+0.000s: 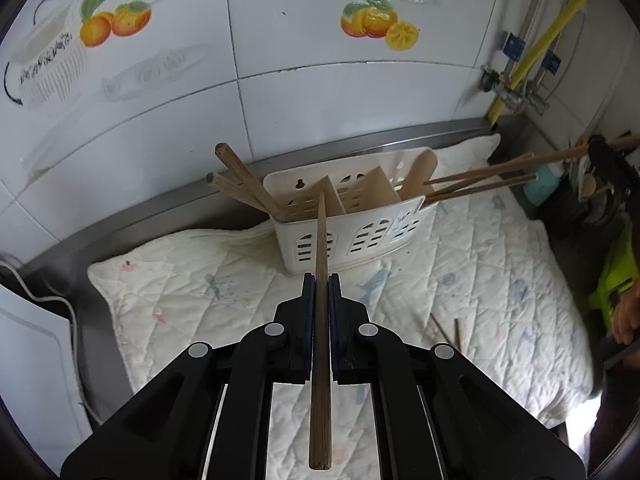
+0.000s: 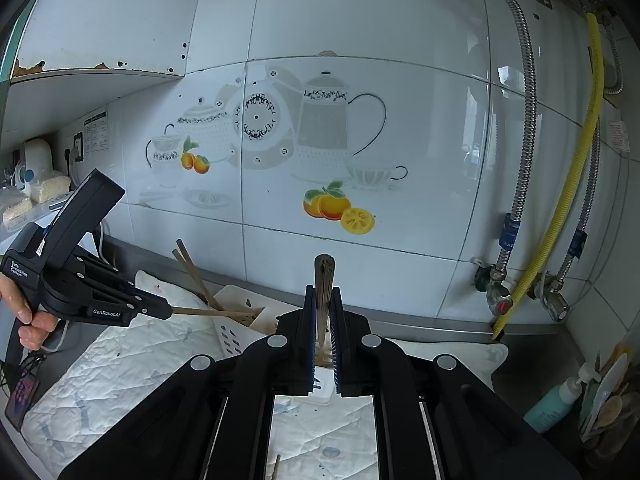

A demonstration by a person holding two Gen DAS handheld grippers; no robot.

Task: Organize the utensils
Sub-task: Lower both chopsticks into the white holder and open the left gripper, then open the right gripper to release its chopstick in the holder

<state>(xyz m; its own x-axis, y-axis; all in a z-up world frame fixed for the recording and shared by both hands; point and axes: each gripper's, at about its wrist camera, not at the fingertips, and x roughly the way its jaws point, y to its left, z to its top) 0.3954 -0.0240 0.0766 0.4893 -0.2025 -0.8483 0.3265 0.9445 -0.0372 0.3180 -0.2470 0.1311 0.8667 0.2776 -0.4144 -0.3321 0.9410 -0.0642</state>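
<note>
My left gripper (image 1: 320, 280) is shut on a single wooden chopstick (image 1: 321, 240). Its tip hangs over the left part of the white slotted caddy (image 1: 360, 236), which stands on a quilted mat. Two chopsticks (image 1: 236, 180) lean out of the caddy's left compartment. At the far right, my right gripper (image 1: 596, 156) is shut on a bundle of chopsticks (image 1: 484, 178) whose tips reach the caddy's right end. In the right wrist view the bundle (image 2: 323, 280) is seen end-on between that gripper's (image 2: 322, 294) pads. The left gripper (image 2: 168, 313) points its chopstick (image 2: 212, 312) at the caddy (image 2: 232, 336).
Two loose chopsticks (image 1: 448, 330) lie on the white quilted mat (image 1: 200, 300) to the caddy's right. The tiled wall (image 1: 320, 92) stands close behind. Valves and a yellow hose (image 2: 560, 216) fill the right corner, with a teal bottle (image 2: 552, 404) and a utensil jar (image 2: 608, 412) below.
</note>
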